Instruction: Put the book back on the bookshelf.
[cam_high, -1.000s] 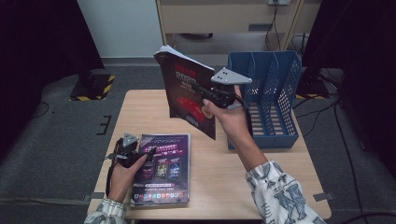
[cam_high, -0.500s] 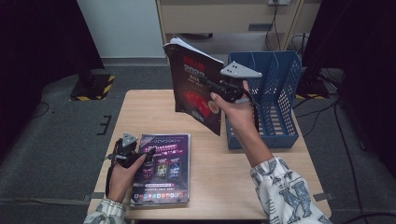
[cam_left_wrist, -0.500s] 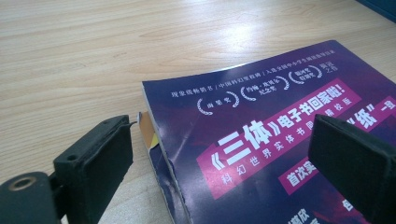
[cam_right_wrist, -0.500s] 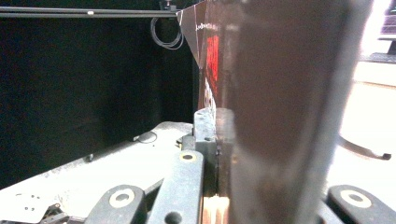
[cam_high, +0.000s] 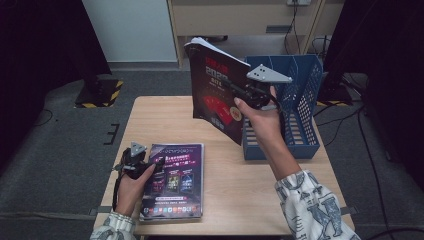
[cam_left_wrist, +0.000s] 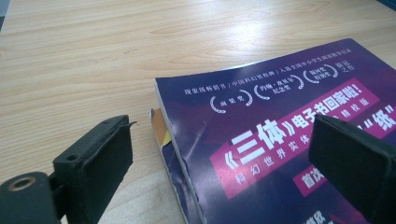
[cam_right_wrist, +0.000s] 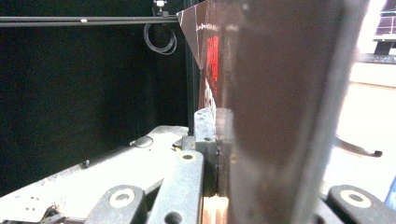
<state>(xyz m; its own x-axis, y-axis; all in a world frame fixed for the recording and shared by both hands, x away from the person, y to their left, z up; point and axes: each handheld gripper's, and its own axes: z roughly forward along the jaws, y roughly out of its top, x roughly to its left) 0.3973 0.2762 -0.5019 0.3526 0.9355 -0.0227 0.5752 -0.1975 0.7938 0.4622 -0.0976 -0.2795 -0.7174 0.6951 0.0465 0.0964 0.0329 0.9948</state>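
Your right gripper (cam_high: 246, 95) clamped the red book (cam_high: 216, 95) by one edge; it could have pivoted, missing the file rack (cam_high: 306, 90) beside it.

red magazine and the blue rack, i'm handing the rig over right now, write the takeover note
Right gripper: shut on the red magazine, held upright in the air beside the blue file rack.
Left gripper: open, fingers astride the left edge of the purple magazine, not clamped.
Done: red magazine lifted off the table.
Left: probably slot it into the rack, then grip and file the purple one.
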